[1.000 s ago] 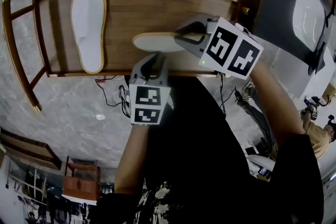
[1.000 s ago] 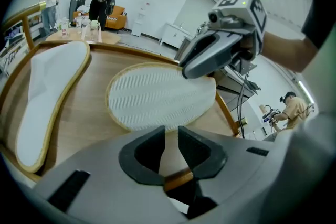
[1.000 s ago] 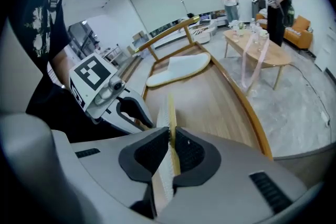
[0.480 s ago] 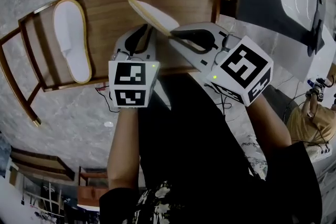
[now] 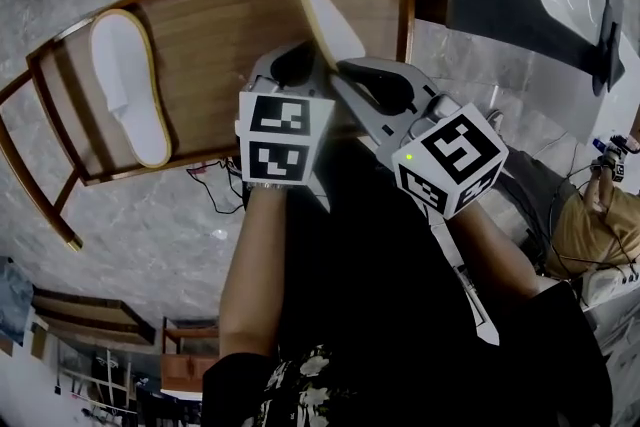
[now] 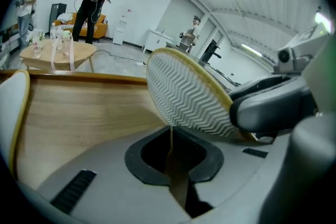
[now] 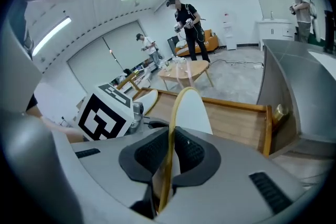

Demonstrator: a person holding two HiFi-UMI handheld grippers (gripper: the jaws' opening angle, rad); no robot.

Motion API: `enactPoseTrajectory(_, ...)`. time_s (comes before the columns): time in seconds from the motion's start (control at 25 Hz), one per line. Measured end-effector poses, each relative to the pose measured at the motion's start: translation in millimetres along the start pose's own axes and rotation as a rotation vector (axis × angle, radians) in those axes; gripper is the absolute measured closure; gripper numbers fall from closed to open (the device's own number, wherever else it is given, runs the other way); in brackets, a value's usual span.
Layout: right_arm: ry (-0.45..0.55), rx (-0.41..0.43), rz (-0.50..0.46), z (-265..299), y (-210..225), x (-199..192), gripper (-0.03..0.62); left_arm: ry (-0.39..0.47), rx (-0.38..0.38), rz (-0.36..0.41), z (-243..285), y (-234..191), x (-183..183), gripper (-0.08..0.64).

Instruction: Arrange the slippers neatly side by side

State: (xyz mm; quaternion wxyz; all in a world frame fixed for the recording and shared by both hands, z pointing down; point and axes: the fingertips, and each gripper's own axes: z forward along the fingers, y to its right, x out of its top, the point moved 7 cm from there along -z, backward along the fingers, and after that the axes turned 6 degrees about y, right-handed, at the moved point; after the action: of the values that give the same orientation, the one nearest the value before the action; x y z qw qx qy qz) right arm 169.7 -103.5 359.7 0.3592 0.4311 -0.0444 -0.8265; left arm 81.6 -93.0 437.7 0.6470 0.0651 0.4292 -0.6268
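Step in hand: the 2nd of 2 slippers is up off the wooden bench [image 5: 230,25] and has not yet been laid down.

- Lying slipper [image 5: 125,85]: flat at the bench's left end.
- Held slipper [image 5: 327,15]: on edge over the bench's right end, well apart from its mate.
- Right gripper [image 7: 169,139]: jaws have just been opening a little, yet the pads pinch the slipper's yellow rim, seen edge-on between them.
- Left gripper [image 6: 170,136]: jaws have just been closing and are now all but together, right under the ribbed sole. A thin tan line shows in the seam, either rim or bench wood; cannot tell. Probably holding nothing.

Next move, as I judge it: carry the held slipper toward the bench's left end and roll it flat. Set it down just beside and parallel to the lying slipper. The left gripper can nudge the heels level.
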Motion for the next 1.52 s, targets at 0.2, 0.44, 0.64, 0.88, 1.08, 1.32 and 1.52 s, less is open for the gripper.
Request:
enactPoseTrajectory(0.2,0.045,-0.003,-0.019,11.1,-7.2,-3.3,0.561,-0.026,0.001,-0.012,0.9,-3.5,-6.7,0.545)
enactPoseTrajectory(0.44,0.146,-0.032,0.062,14.7,-5.8,-3.0,0.560,-0.044,0.046,0.055,-29.3,-15.8,-15.8,0.545)
enactPoseTrajectory(0.64,0.224,-0.055,0.063,21.3,-10.2,-3.6,0.560,0.017,0.101,-0.025,-67.8,-35.4,-20.1,0.545)
enactPoseTrajectory(0.88,0.208,-0.088,0.024,49.5,-30.1,-15.5,0.555,0.058,0.130,-0.063,-84.7,-37.6,-25.5,0.545)
enactPoseTrajectory(1.08,0.136,-0.087,0.030,68.6,-34.9,-29.5,0.591,0.100,0.199,-0.090,-118.3,-50.0,-31.4,0.545)
enactPoseTrajectory(1.32,0.240,-0.044,-0.099,67.8,-47.3,-10.2,0.571,0.152,0.367,0.015,-164.1,-90.6,-14.5,0.427)
enactPoseTrajectory(1.52,0.200,-0.126,-0.236,55.2,-34.6,-2.8,0.443,0.110,0.501,0.180,-183.2,-134.9,3.5,0.393)
